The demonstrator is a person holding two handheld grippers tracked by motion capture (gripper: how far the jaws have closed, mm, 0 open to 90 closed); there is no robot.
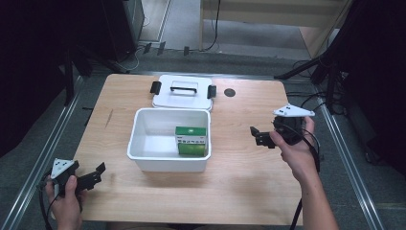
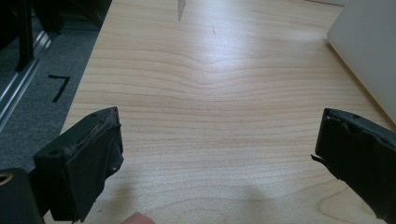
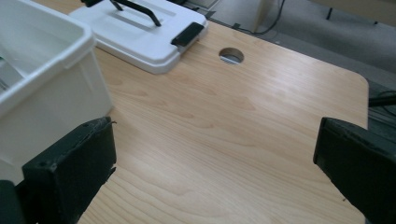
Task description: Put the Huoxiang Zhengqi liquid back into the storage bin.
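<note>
A white open bin (image 1: 143, 143) stands mid-table with a green carton (image 1: 191, 140) upright against its right inner wall. Its white lid (image 1: 182, 98), with a black handle and black clips, lies flat just behind it. My left gripper (image 1: 99, 172) is held at the table's front left corner, left of the bin and apart from it, open and holding nothing. In the left gripper view it (image 2: 219, 135) hangs over bare wood, with the bin's wall (image 2: 369, 56) at upper right. My right gripper (image 1: 255, 135) hovers to the right of the bin, open and holding nothing. The right gripper view shows that gripper (image 3: 215, 144), the bin (image 3: 46, 79) and the lid (image 3: 140, 32).
A round cable hole (image 1: 230, 92) sits in the wooden table (image 1: 239, 182) right of the lid, and the hole (image 3: 231, 56) also appears in the right gripper view. Metal rails run along both table sides. Dark stands and cables crowd the floor behind and to the right.
</note>
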